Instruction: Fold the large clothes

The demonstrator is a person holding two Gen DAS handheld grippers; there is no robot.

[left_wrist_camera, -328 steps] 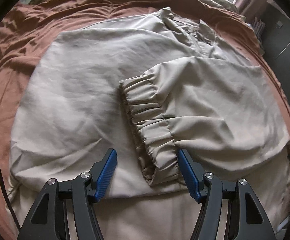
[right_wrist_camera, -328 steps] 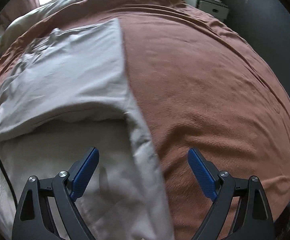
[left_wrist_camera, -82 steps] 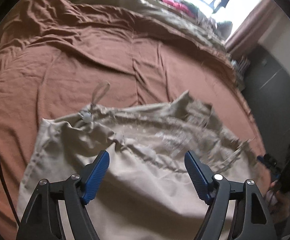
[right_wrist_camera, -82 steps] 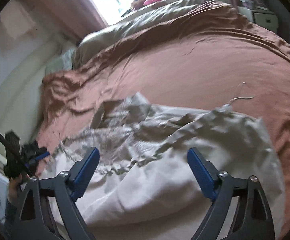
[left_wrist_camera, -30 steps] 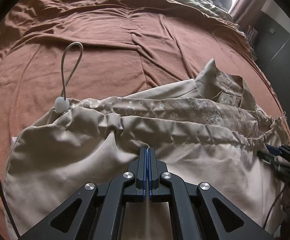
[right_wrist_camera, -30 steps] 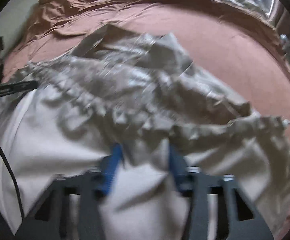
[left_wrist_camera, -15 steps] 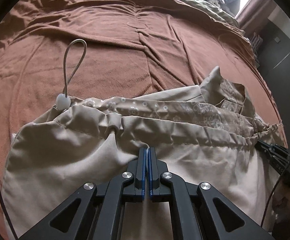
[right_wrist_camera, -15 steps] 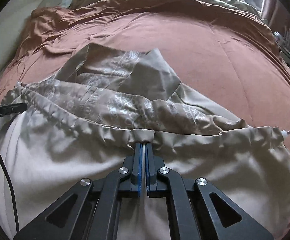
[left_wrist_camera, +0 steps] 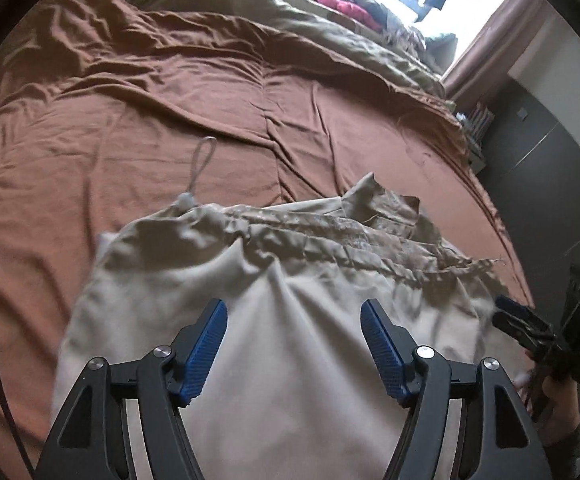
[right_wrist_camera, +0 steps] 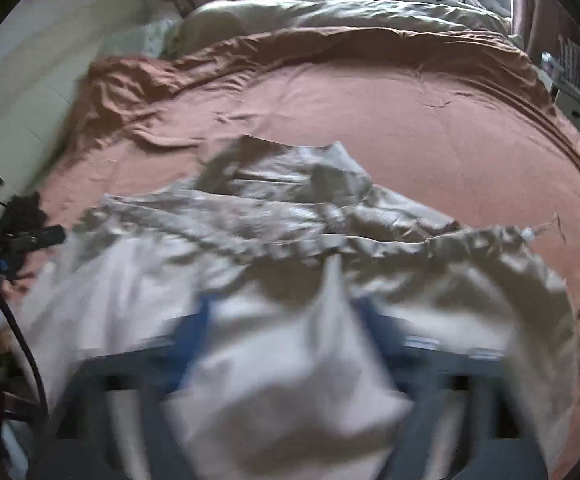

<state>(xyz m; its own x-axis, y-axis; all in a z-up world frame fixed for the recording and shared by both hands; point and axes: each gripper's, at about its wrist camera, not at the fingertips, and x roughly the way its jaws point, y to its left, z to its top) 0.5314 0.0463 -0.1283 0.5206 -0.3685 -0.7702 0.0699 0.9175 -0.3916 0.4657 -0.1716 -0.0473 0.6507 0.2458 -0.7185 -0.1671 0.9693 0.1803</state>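
A beige jacket (left_wrist_camera: 297, 304) is spread on a brown bedcover (left_wrist_camera: 150, 128), over which both the left gripper (left_wrist_camera: 293, 344) and right gripper (right_wrist_camera: 290, 344) are angled downward, jaws just opened wide, gripping nothing.

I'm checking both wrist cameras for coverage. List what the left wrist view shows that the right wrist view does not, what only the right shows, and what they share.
Only the left wrist view: the left gripper sharp, jaws open above the cloth after just opening, a long cord loop on the sheet, and dark cabinets.

Only the right wrist view: the pale wall beside the bed, and the right gripper heavily blurred, jaws apart, just opened.

Both: the beige jacket folded with its gathered hem up, the brown bedsheet, and the bright window.
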